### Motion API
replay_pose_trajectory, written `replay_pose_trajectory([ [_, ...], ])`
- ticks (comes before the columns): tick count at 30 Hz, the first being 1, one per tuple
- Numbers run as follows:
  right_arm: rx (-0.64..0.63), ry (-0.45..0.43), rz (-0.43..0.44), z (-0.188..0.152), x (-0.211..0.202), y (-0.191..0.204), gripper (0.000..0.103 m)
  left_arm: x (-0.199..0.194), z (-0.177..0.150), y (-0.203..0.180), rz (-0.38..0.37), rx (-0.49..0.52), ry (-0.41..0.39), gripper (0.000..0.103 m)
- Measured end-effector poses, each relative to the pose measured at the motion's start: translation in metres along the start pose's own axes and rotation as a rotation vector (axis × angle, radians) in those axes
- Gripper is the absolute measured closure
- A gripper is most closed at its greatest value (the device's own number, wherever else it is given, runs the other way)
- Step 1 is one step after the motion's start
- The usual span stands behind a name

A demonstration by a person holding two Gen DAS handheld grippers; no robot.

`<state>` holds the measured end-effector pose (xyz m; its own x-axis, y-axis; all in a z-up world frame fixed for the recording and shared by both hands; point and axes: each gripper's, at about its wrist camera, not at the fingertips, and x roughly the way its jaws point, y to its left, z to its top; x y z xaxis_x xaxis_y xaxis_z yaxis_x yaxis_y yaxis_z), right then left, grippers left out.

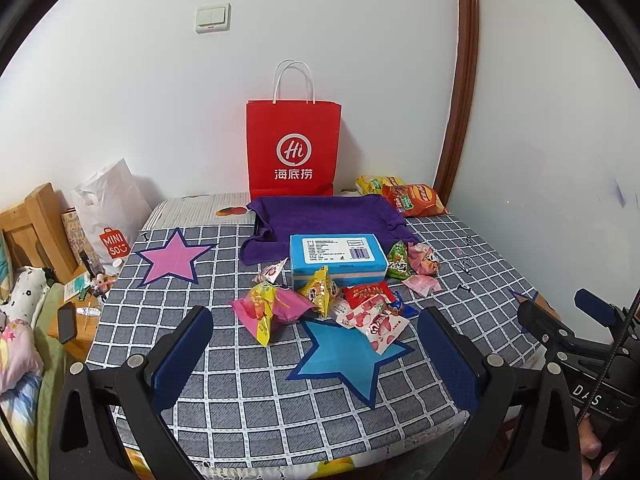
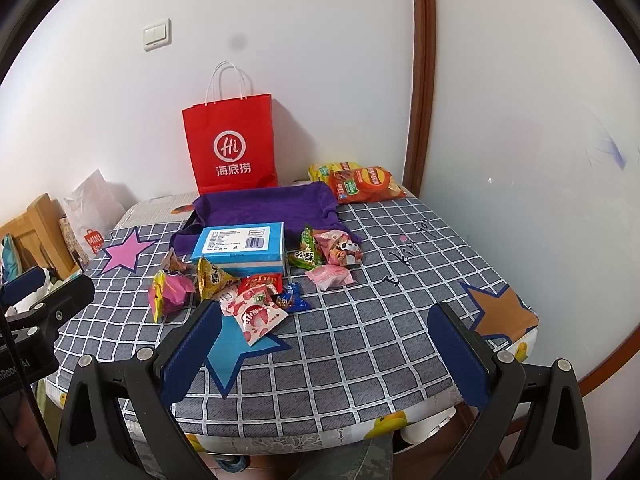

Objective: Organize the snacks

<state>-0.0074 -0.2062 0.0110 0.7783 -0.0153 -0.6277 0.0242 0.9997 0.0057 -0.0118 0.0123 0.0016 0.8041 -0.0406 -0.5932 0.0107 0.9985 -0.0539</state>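
Both jaws gape wide, empty, over my tabletop (image 2: 360, 340); ahead of the right gripper (image 2: 326, 354), the strawberry packet (image 2: 256, 314) looks light, crinkly, slippery; I'd pinch its sealed edge.

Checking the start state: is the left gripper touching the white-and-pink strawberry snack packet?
Apart. The left wrist view shows the left gripper open, checked tablecloth visible between its fingers and the packet.

left gripper (image 1: 316, 356): black frame, blue-padded fingers (image 1: 182, 356), silver screws | right gripper (image 2: 326, 354): same build, white lettering possibly "DAS"
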Motion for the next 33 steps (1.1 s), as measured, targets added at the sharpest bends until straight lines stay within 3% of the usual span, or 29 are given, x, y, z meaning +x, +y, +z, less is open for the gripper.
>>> replay_pose_trajectory([
  [33,-0.005,-0.006,0.005,-0.0031,-0.0005,0.0079,0.001,0.0001,-0.0024,0.0012,-0.001,-0.002,-0.001,0.001],
])
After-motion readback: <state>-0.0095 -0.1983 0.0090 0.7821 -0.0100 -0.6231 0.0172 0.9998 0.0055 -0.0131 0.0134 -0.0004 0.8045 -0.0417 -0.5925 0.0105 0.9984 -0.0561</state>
